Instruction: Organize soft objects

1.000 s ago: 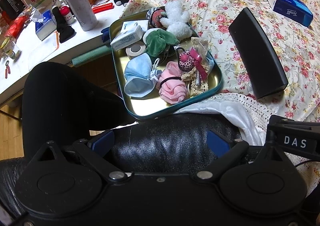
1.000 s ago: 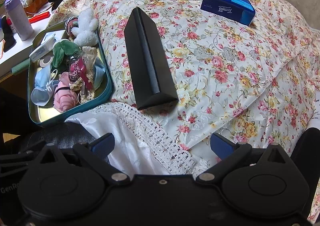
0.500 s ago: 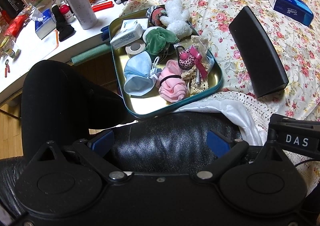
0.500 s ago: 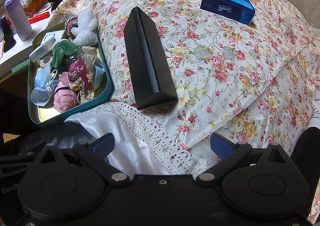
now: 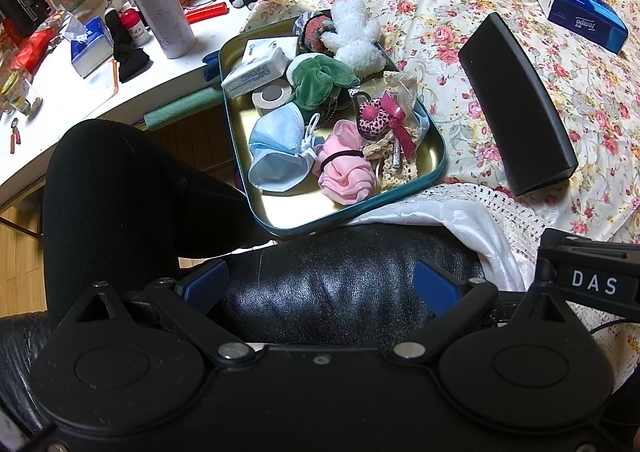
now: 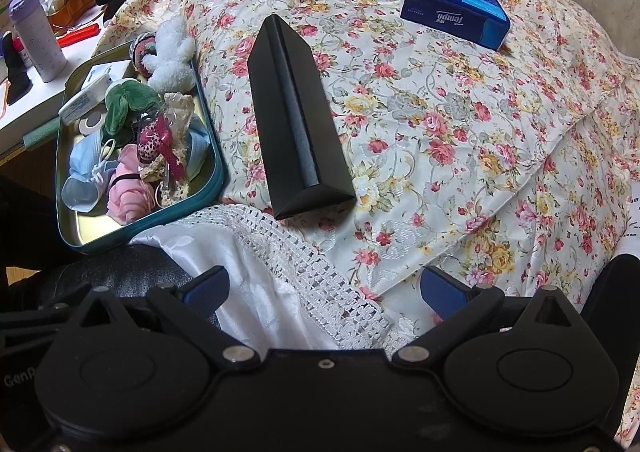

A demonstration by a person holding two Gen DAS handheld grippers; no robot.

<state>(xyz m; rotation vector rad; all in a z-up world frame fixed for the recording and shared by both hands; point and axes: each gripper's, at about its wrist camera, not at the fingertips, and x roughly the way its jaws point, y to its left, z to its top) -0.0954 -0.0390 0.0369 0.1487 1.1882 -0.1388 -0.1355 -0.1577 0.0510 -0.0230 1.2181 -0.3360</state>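
Note:
A teal metal tray (image 5: 280, 208) (image 6: 72, 228) lies at the bed's edge. It holds soft things: a blue face mask (image 5: 276, 148), a pink scrunchie (image 5: 346, 172) (image 6: 126, 196), a green plush (image 5: 320, 78) (image 6: 120, 104), a white plush (image 5: 356, 38) (image 6: 172, 56), a leopard pouch with a pink bow (image 5: 378, 118) and lace pieces. My left gripper (image 5: 320, 284) is open and empty, low over a black leather surface short of the tray. My right gripper (image 6: 324, 288) is open and empty over white lace cloth (image 6: 288, 252).
A long black box (image 5: 516, 100) (image 6: 296, 120) lies on the floral bedspread (image 6: 440, 112) right of the tray. A blue tissue pack (image 6: 456, 12) sits farther back. A white desk (image 5: 60, 100) at the left holds a purple bottle (image 5: 160, 8) and clutter. A black-clad leg (image 5: 120, 188) is left of the tray.
Both views have shifted very slightly; the tray sits a touch higher in the left wrist view. Nothing was taken hold of or moved.

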